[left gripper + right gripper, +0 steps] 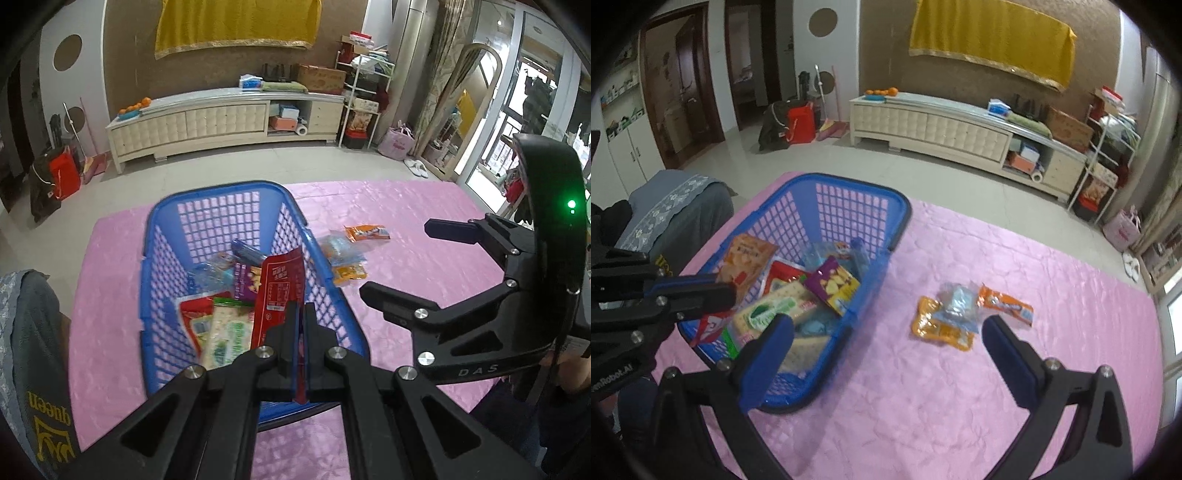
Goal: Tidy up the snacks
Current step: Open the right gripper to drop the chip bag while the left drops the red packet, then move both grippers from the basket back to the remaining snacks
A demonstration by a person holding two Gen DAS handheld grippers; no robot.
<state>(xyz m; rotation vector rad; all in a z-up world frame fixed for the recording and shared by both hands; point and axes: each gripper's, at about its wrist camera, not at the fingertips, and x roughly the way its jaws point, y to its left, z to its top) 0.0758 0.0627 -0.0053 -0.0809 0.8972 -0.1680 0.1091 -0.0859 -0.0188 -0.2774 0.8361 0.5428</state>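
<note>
A blue plastic basket [221, 188] [849, 181] stands on the pink tablecloth [406, 206] with several snack packets inside. My left gripper [301, 314] [731, 293] hangs over the basket's near end, shut on a red snack packet [280, 288] that sticks up between its pads. To the basket's right my right gripper [886, 325] [397, 258] stands wide open above the cloth, nothing between its fingers. Just beyond it lie an orange packet [1004, 304] [365, 232], a clear bluish packet [956, 301] [340, 251] and a yellow-orange packet [938, 328] [349, 273].
A grey cloth-covered seat [679, 206] stands off the table's left edge, near the basket. Tiled floor and a long cream cabinet [942, 125] lie beyond the far edge. Bare pink cloth spreads right of the loose packets.
</note>
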